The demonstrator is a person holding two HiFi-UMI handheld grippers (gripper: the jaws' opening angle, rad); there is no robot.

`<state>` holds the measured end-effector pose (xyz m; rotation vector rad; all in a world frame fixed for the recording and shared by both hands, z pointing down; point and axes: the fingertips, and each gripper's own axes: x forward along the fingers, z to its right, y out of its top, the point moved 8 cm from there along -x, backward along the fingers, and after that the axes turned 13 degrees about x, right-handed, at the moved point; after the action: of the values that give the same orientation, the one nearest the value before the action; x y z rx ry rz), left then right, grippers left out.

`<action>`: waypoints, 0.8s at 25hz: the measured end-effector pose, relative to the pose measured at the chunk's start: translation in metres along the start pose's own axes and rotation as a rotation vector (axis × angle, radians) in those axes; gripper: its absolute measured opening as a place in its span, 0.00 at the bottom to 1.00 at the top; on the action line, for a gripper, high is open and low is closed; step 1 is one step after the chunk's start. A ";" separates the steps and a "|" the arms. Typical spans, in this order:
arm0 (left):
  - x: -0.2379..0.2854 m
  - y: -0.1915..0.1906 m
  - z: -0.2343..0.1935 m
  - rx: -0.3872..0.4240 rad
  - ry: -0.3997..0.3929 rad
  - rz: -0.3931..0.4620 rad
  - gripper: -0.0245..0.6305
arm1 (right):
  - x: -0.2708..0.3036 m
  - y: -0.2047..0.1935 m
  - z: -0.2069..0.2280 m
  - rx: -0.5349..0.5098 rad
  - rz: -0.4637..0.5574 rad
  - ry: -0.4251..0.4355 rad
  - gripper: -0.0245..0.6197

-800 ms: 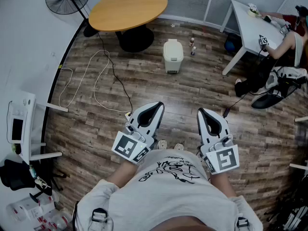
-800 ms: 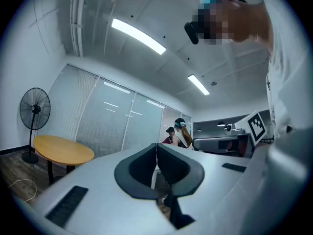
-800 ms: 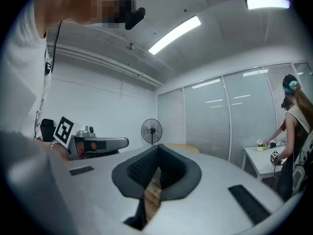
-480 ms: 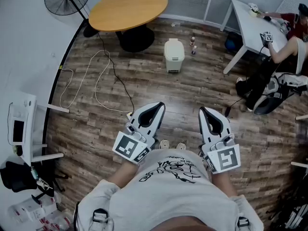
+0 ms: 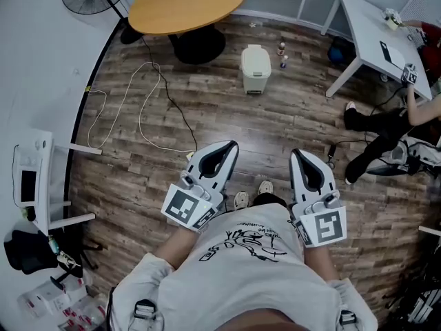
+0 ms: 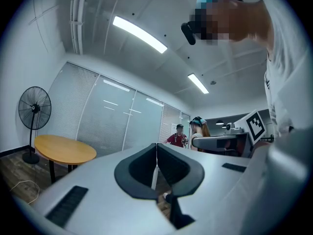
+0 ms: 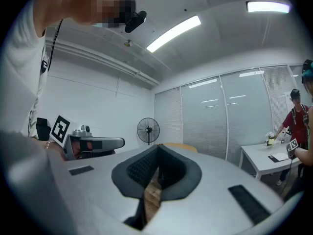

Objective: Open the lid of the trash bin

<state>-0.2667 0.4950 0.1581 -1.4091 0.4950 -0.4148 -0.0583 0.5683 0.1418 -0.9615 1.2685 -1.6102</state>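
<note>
Looking down in the head view, the wood floor (image 5: pixel 289 116), round table (image 5: pixel 187 4) and trash bin (image 5: pixel 255 67), lid shut, are seen well ahead of both grippers; the bin is missed by both gripper views. Left gripper (image 6: pixel 156 148) and right gripper (image 7: pixel 157 151) jaws are pressed together, empty. Since earlier, a foot (image 5: pixel 264 187) has been stepped forward.

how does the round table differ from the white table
The round table has an orange-brown top on one dark central base; the white table is rectangular on thin white legs. The round table's top looks bare; the white table carries small items. Both stand on the wood floor.
</note>
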 end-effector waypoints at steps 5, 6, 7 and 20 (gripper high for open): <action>0.007 -0.007 -0.006 -0.006 0.016 -0.003 0.07 | 0.010 -0.007 0.011 0.011 -0.012 0.000 0.05; 0.009 -0.008 -0.008 -0.006 0.020 -0.005 0.07 | 0.013 -0.007 0.013 0.011 -0.012 0.001 0.05; 0.012 -0.009 -0.010 -0.005 0.024 -0.005 0.07 | 0.016 -0.007 0.015 0.010 -0.011 0.004 0.05; 0.103 -0.008 -0.042 0.020 0.034 -0.008 0.07 | 0.072 0.019 0.091 0.013 0.001 0.026 0.05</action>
<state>-0.2048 0.4027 0.1540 -1.3868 0.5119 -0.4496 0.0044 0.4682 0.1450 -0.9348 1.2746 -1.6331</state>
